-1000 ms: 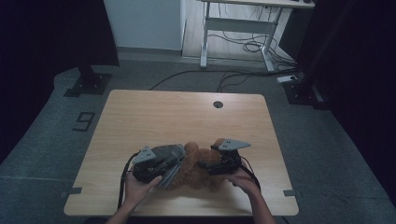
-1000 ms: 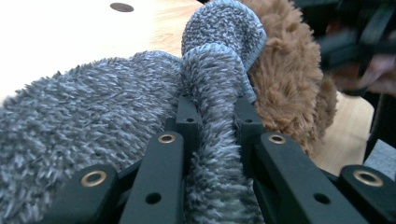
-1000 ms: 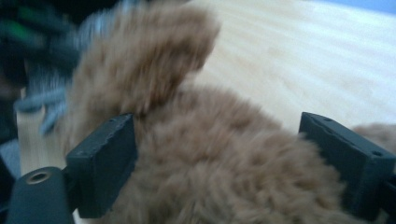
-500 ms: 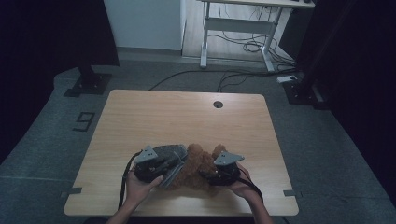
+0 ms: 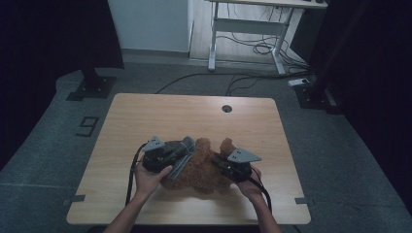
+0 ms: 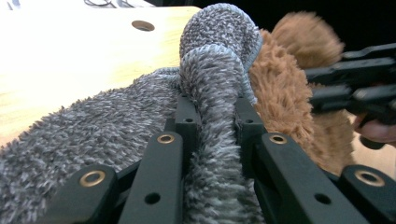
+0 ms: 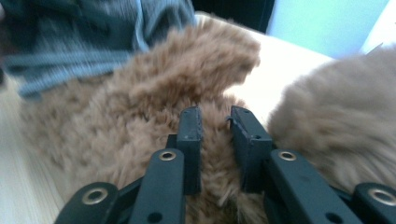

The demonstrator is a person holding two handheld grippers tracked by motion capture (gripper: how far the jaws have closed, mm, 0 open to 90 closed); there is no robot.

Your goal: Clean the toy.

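Note:
A brown plush toy (image 5: 204, 170) lies on the wooden table (image 5: 160, 116) near its front edge. A grey fuzzy cloth (image 5: 180, 151) lies draped over the toy's left side. My left gripper (image 6: 215, 109) is shut on a rolled fold of the grey cloth (image 6: 212, 65), with the brown plush (image 6: 285, 88) just behind it. My right gripper (image 7: 215, 122) has just been closing and its pads now pinch a tuft of the brown plush (image 7: 140, 107). In the high view the left gripper (image 5: 187, 146) and right gripper (image 5: 221, 164) face each other across the toy.
A round cable hole (image 5: 227, 108) sits at the table's far edge. The other gripper (image 6: 355, 88) appears at the right of the left gripper view. Beyond the table stand a white desk frame (image 5: 245, 29) and floor cables (image 5: 252, 77).
The right gripper's jaws have closed on the brown fur. The left gripper has shifted a little farther from the person, carrying the grey cloth with it.

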